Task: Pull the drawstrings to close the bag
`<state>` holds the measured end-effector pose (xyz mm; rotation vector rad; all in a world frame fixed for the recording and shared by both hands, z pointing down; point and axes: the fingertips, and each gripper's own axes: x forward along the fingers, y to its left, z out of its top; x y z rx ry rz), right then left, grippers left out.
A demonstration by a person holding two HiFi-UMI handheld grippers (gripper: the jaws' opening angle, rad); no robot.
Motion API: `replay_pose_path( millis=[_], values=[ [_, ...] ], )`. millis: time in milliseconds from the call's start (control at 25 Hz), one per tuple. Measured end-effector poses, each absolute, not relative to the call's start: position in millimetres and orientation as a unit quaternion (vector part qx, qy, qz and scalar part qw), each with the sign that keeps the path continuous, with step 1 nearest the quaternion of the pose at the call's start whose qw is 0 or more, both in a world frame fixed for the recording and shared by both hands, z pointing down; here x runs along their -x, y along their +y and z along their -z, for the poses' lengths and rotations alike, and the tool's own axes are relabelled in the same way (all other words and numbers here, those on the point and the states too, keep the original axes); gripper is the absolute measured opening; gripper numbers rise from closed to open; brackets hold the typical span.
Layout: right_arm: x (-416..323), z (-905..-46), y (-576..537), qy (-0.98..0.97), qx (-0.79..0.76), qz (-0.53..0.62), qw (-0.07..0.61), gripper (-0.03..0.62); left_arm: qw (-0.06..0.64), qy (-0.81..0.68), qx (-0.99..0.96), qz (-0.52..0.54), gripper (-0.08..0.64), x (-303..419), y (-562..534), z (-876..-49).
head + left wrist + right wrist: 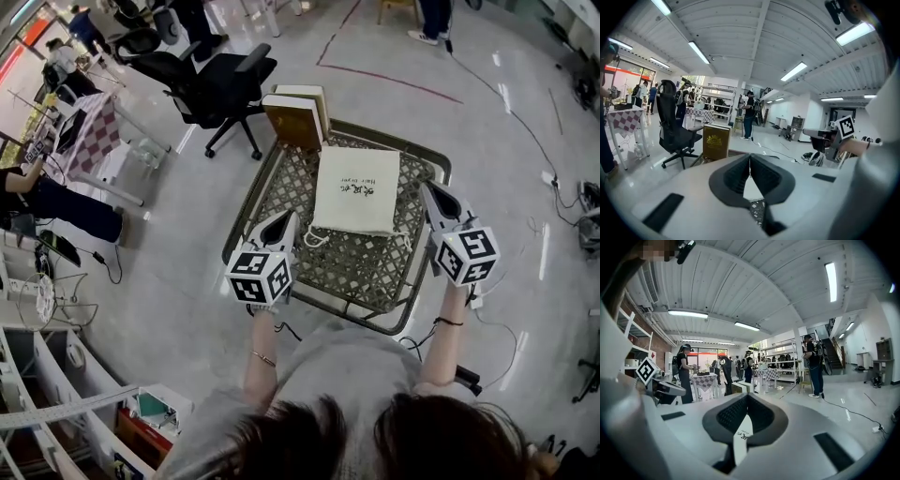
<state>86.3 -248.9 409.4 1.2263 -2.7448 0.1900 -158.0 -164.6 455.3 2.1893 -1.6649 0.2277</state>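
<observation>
A white drawstring bag [356, 190] with small dark print lies flat on a metal lattice table [361, 267], and its cord loop [314, 239] trails off the near left corner. My left gripper [289, 217] hovers by the bag's near left corner, jaws shut and empty [750, 161]. The right gripper [427, 187] is held at the bag's right edge, also shut with nothing in it [747, 401]. Below its closed jaws a strip of the bag [742, 434] shows. Both grippers stay above the table and apart from the bag.
A brown book [292, 120] and a paler one stand upright at the table's far left edge; the brown book [716, 141] also shows ahead of the left gripper. A black office chair [220, 84] stands beyond. Cables run over the floor at right. People stand farther off.
</observation>
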Motion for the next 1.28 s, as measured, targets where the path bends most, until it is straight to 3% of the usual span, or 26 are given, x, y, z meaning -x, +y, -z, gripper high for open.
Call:
replay_pose_path(
  millis=[760, 1280],
  values=[
    [-74.2, -542.6, -250.6, -0.885, -0.382, -0.158, 0.211, 0.021, 0.292, -0.524, -0.768, -0.222, 0.025, 179.7, -182.9, -572.2],
    [-67.5, -609.1, -230.3, -0.879, -0.327, -0.168, 0.304, 0.025, 0.296, -0.486, -0.769, -0.29, 0.026, 175.3, -173.7, -627.1]
  ],
)
